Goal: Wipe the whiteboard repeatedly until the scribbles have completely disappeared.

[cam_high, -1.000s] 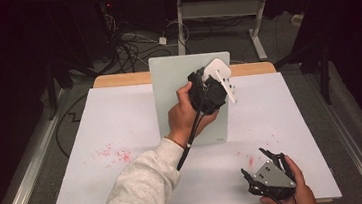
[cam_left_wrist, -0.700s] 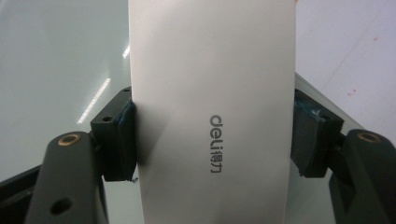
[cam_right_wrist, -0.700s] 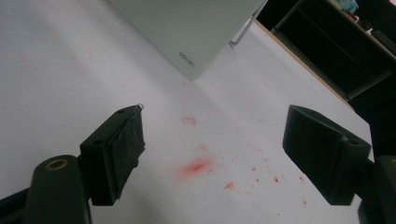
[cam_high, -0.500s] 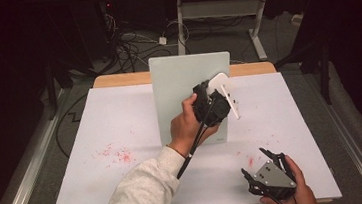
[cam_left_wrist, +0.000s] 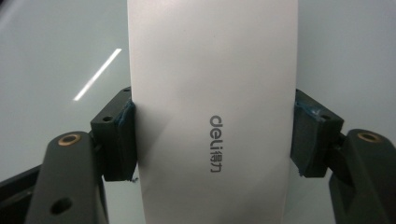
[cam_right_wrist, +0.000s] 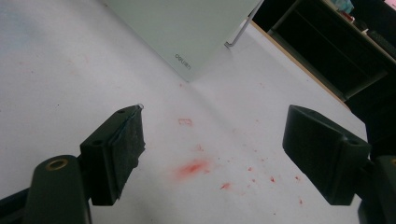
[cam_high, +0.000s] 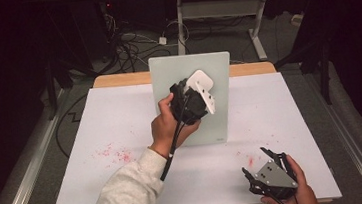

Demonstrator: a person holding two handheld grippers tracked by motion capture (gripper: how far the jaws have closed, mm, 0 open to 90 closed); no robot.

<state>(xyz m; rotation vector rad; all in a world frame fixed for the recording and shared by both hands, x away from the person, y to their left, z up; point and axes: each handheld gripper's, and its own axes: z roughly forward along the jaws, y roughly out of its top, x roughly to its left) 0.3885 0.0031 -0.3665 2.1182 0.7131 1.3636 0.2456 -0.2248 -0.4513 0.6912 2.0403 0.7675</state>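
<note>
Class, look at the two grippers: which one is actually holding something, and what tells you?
The left gripper, raised against the glass board: its jaws press both sides of a white Deli eraser. The right gripper has its jaws spread apart over the red-stained white table cover.

Board (cam_high: 220,85): glossy, smooth, glass-like, reflecting a light streak. Eraser (cam_left_wrist: 212,93): smooth matt white plastic. Table cover (cam_high: 120,118): matt white paper, stained red. Table edge (cam_high: 121,79): wood. Jaw pads (cam_right_wrist: 130,135): rough, dark. Plate (cam_high: 275,175): matt grey metal.
</note>
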